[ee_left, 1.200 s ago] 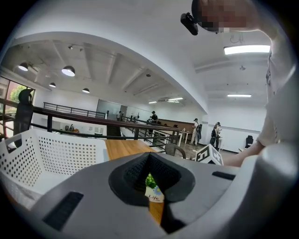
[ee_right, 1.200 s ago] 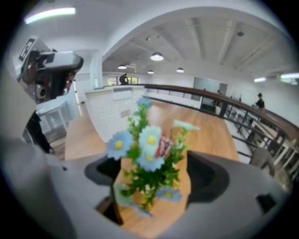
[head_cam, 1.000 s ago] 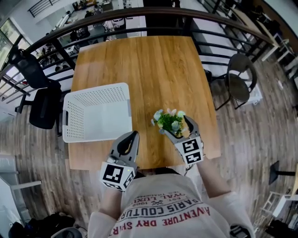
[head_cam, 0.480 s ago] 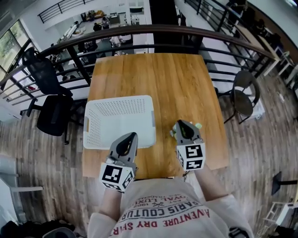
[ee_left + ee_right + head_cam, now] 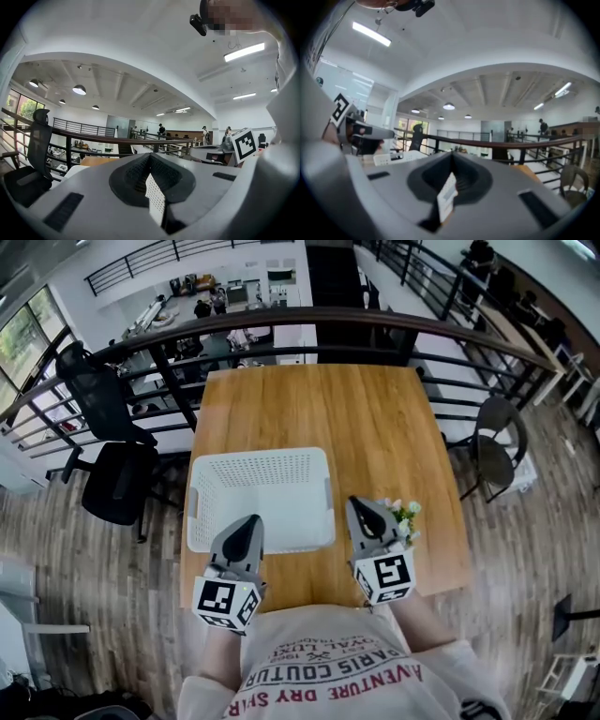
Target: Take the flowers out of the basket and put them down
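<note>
Your right hand-held gripper [image 5: 359, 509] covered much of the flowers [image 5: 406, 518], so only a few blooms showed beside it. Your left hand-held gripper [image 5: 249, 524] hid the basket [image 5: 258, 486] at its near rim.

Wooden desk [image 5: 356, 418] is seen from above, far edge set against a curved black railing [image 5: 309, 317]. Two black office chairs [image 5: 112, 479] are parked left of the desk, a round-seat chair [image 5: 495, 444] right of it. Plank floor [image 5: 525, 549] is laid all round. Round ceiling lamps [image 5: 78, 89] and a strip light [image 5: 243, 51] are lit. Standing people [image 5: 161, 129] are seen far off behind the railing.
</note>
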A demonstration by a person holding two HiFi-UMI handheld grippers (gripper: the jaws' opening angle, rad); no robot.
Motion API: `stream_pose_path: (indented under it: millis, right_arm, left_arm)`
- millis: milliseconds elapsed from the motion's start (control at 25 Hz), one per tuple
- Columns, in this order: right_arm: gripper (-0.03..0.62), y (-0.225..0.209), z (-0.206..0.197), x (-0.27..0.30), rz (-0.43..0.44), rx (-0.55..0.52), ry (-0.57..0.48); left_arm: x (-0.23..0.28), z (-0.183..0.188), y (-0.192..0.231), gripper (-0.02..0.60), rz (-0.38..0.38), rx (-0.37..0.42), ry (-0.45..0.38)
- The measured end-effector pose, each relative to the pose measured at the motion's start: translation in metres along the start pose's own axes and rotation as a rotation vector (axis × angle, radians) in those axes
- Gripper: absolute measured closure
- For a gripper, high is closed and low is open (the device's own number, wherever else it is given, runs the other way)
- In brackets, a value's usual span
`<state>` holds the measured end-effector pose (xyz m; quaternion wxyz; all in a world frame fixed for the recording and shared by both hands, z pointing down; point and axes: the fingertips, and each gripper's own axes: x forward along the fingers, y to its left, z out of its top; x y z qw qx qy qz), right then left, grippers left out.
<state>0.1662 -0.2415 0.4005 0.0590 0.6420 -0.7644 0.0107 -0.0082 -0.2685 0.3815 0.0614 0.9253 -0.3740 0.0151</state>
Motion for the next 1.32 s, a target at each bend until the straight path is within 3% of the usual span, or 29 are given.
stream_pose_path:
  millis: [520, 1080, 1320]
  right_arm:
    - [0.566, 0.025, 0.003, -0.003, 0.139, 0.025, 0.013]
    - [0.566, 0.026, 0.009, 0.000, 0.147, 0.000, -0.013]
    - [0.566, 0.027, 0.000, -0.001, 0.148, -0.023, 0.020]
  left_arm:
    - [0.002, -0.001, -0.005, 0.560, 0.014, -0.026, -0.011]
    - [0.006, 0.000, -0.016, 0.560, 0.006, -0.011, -0.004]
    - [0.006, -0.004, -0.018, 0.560, 0.008, -0.011, 0.000]
